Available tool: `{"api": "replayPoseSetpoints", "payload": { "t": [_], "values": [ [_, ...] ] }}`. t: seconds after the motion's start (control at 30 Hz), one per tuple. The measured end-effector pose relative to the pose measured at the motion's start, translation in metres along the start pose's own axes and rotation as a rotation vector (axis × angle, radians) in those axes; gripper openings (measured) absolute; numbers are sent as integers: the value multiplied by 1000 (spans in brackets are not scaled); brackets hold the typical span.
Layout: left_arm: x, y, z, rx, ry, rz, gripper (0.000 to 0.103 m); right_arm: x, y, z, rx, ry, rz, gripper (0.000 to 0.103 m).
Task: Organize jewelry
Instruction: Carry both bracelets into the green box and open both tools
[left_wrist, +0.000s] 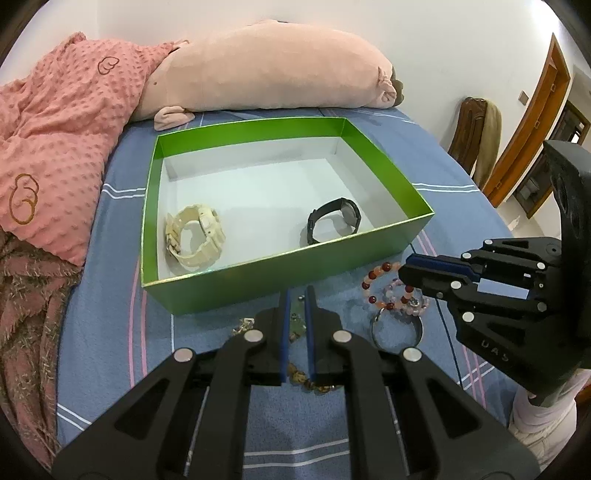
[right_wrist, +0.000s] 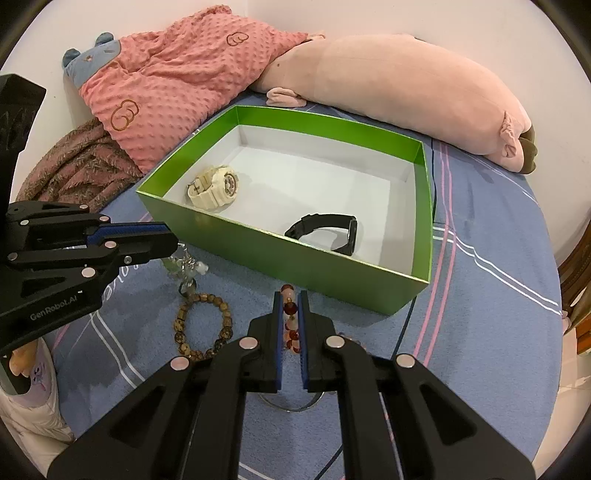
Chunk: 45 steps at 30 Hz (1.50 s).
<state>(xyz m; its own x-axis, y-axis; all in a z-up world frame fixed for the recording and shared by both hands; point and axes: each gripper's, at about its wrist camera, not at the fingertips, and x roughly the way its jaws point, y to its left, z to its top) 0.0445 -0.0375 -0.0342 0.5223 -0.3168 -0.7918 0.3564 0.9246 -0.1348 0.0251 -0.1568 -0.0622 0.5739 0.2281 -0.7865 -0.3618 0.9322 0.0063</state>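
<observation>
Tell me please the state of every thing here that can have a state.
Green box, open, no lid on it.
Cream watch, strap fastened, lying in the box.
Black watch, strap fastened, in the box.
Left gripper, shut.
Right gripper, shut, tips at the red bead bracelet.
Wooden bead bracelet, lying outside the box.

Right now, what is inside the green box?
Inside the green box: a cream watch and a black watch on its white floor. The near wall hides a floor strip.
</observation>
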Motion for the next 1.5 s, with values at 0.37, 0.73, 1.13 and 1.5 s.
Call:
{"api": "replayPoseSetpoints", "payload": {
  "t": [0.37, 0.73, 1.13, 1.5],
  "values": [
    [-18, -1, 3, -3, -95, -2, 8, -19, -3, 3, 26, -75, 33, 7],
    [-64, 13, 28, -39, -299, 71, 8, -71, -19, 24, 123, -310, 66, 7],
    [-29, 28, 84, -95, -208, 96, 8, -21, -37, 78, 182, -201, 48, 7],
    [40, 34, 86, -110, -101, 103, 8, 45, -55, 80, 223, -91, -13, 7]
  ]
}}
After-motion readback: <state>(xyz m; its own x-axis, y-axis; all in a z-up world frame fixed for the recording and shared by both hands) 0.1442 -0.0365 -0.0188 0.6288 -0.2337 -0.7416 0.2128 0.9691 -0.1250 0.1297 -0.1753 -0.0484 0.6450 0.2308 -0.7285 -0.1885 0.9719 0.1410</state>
